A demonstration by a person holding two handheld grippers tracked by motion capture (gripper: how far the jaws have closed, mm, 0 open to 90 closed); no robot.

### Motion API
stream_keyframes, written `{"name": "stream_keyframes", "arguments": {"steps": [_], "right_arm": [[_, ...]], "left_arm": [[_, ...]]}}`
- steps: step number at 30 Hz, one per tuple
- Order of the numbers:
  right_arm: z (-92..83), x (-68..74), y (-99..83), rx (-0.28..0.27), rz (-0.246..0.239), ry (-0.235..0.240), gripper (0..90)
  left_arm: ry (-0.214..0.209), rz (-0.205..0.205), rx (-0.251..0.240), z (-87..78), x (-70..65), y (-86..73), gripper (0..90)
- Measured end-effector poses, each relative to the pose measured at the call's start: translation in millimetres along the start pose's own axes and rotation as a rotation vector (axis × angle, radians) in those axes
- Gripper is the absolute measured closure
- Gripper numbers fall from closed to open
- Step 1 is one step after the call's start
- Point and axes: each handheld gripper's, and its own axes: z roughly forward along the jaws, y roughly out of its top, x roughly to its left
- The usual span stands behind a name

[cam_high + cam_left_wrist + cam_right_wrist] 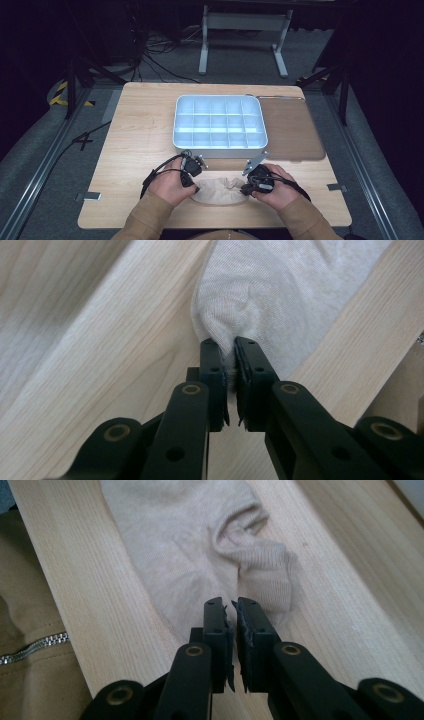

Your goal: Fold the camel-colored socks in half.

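- Partly hidden in the high view, the beige sock lies between the two hands on the near edge of the counter; both of its ends are covered by the grippers and hands.
- Fabric between the jaws of the left gripper hides whatever lies past the tips, and the sock is cut off by the top edge of that view.
- Whether the right gripper has fabric clamped is hard to make out: its jaws stand nearly together at the edge of the sock, just below the ribbed cuff, with a narrow slit between the pads.
- Count: one sock, two grippers, one white compartment tray, one brown mat.
- Left gripper: jaws closed on a pinched fold of the sock, which bulges up directly ahead of the tips.
- Right gripper: jaws closed; the sock extends ahead and to the left of the tips.
- Sock: fine knit, soft, wrinkled, with a thicker ribbed cuff folded over.
- Counter: pale wood with straight grain.
- Jaws: black, hard, flat-sided, with brass-coloured pivot rings and frayed pad edges.
- Tray: rectangular, rounded corners, divided by a grid of thin walls, beyond both grippers.
- Tan sleeve with a metal zip sits left of the right jaws.
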Motion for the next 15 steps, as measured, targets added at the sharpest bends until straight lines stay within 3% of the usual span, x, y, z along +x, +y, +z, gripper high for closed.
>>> {"name": "stream_keyframes", "arguments": {"steps": [5, 15], "right_arm": [[9.8, -1.0, -0.4, -0.002, 0.012, 0.021, 86.0], [14.8, -3.1, -1.3, 0.005, 0.006, 0.006, 88.7]], "left_arm": [[-0.004, -0.01, -0.004, -7.3, 2.7, -3.7, 83.1], [-0.012, -0.007, -0.009, -10.5, 2.4, -4.9, 83.0]]}}
